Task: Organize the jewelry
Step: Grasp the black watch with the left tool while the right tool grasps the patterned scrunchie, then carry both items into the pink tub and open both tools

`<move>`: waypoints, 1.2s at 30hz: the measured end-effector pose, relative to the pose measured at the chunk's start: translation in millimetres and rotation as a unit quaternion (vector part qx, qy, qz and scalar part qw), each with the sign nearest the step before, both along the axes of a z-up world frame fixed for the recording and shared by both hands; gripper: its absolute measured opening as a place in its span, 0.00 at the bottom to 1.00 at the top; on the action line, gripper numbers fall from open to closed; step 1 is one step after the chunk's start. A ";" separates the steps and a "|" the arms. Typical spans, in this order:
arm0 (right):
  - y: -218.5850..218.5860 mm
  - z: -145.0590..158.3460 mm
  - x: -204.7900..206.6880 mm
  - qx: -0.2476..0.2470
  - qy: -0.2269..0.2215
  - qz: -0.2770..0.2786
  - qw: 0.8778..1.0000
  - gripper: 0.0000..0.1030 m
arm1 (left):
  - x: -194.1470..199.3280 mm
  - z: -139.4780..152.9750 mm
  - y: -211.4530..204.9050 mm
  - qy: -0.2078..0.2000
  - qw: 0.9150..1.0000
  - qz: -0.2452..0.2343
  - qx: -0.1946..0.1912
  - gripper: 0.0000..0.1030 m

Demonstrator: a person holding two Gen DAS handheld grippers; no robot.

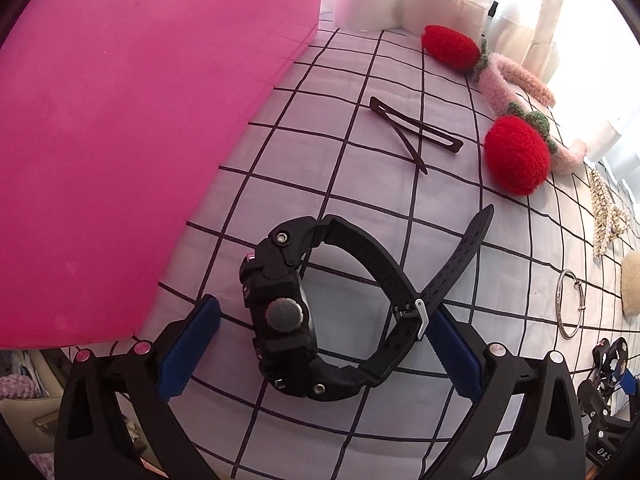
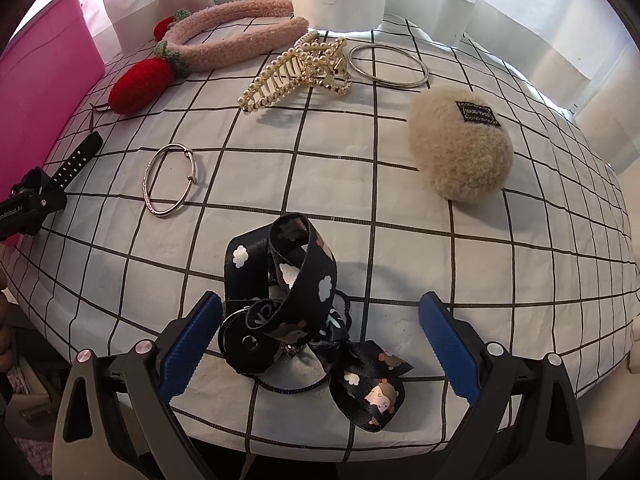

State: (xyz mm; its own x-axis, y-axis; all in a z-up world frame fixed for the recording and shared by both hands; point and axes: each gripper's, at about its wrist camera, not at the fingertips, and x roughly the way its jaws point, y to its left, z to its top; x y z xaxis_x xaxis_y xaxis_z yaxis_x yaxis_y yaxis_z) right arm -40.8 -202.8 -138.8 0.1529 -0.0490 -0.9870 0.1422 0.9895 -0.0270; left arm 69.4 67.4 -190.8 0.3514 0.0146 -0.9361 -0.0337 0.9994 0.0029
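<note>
both wrist views look down, close over the checked cloth (image 1: pixel 360 208); shared: thin bangle (image 2: pixel 168 178), strawberry headband (image 1: pixel 516 120).

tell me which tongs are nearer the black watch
Left. The left tongs stand open around the black watch, one finger at each side. The right tongs are over at the patterned ribbon, several grid squares away.
</note>
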 end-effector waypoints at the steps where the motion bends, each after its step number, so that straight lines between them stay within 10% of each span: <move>1: 0.1 0.3 0.3 0.002 0.001 -0.002 1.000 0.90 | 0.0 -0.1 -0.6 0.000 1.000 -0.001 0.000 0.95; 4: -1.9 4.0 -3.7 0.004 0.007 -0.003 1.000 0.89 | -4.1 1.7 -3.0 0.000 1.000 -0.010 -0.001 0.88; 7: 0.9 12.3 -9.8 0.001 -0.001 0.000 1.000 0.68 | -12.1 7.7 -14.3 -0.007 0.999 -0.033 0.003 0.71; 18: 0.2 33.5 -11.5 0.019 -0.037 -0.002 0.999 0.15 | -21.0 12.1 -12.9 -0.006 0.999 -0.038 -0.013 0.64; 36: -2.8 92.4 -0.5 0.057 -0.107 -0.007 0.993 0.15 | -51.4 98.1 -30.8 -0.084 0.993 -0.073 -0.035 0.64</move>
